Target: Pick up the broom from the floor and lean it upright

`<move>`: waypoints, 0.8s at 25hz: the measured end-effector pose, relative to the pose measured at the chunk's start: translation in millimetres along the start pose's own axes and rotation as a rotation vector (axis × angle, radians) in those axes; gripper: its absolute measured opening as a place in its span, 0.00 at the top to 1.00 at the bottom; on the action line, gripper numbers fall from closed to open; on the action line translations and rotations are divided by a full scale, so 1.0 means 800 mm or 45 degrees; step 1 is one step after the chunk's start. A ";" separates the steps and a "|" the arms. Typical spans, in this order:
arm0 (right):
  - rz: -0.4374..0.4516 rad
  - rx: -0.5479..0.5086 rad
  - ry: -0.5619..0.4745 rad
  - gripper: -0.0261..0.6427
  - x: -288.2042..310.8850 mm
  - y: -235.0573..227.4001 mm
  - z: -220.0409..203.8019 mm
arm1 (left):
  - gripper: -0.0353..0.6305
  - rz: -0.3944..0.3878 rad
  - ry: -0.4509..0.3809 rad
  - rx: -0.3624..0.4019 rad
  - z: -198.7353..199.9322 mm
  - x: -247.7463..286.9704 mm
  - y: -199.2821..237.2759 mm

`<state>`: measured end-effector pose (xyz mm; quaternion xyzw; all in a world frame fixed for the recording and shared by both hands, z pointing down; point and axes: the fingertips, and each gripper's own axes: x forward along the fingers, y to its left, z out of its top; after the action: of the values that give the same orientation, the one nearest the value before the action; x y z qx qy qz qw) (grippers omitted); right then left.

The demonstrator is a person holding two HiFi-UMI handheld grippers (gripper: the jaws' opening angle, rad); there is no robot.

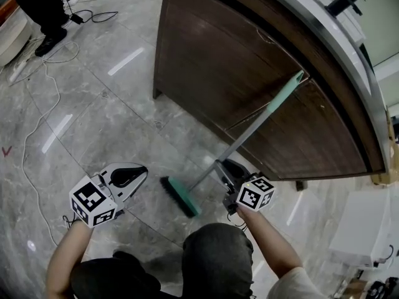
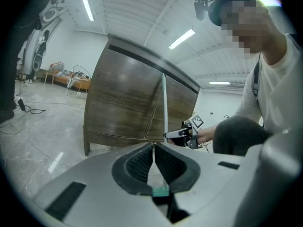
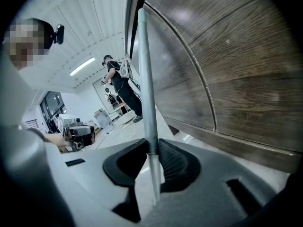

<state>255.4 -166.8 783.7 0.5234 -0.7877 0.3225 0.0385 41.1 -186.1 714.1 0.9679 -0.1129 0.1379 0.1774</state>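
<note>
Two grippers. The right gripper is clamped low on the metal handle. The left gripper has its jaws together, empty, out from the dark wood counter. The broom leans against the counter front, with its teal head on the floor just before it. It is probably light and stiff, and the pole looks slick. A low hold seems steadiest.

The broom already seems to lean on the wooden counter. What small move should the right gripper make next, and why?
The grey-handled broom with green brush head stands tilted, head on the grey marble floor, tip against the dark curved wooden counter. So probably open the right gripper, whose jaws close on its handle, and draw back slowly; the broom likely stands alone.
</note>
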 end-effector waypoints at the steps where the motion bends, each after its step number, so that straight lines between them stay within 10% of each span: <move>1: -0.007 0.002 -0.005 0.84 -0.003 -0.002 0.000 | 0.92 0.000 0.002 0.000 0.004 0.002 -0.001; 20: -0.059 0.018 -0.067 0.83 -0.015 -0.016 -0.004 | 0.92 -0.083 0.055 -0.004 -0.006 0.026 -0.013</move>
<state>270.8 -158.9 787.6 0.5502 -0.7738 0.3132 0.0215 62.6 -178.1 721.3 0.9676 -0.0777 0.1526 0.1857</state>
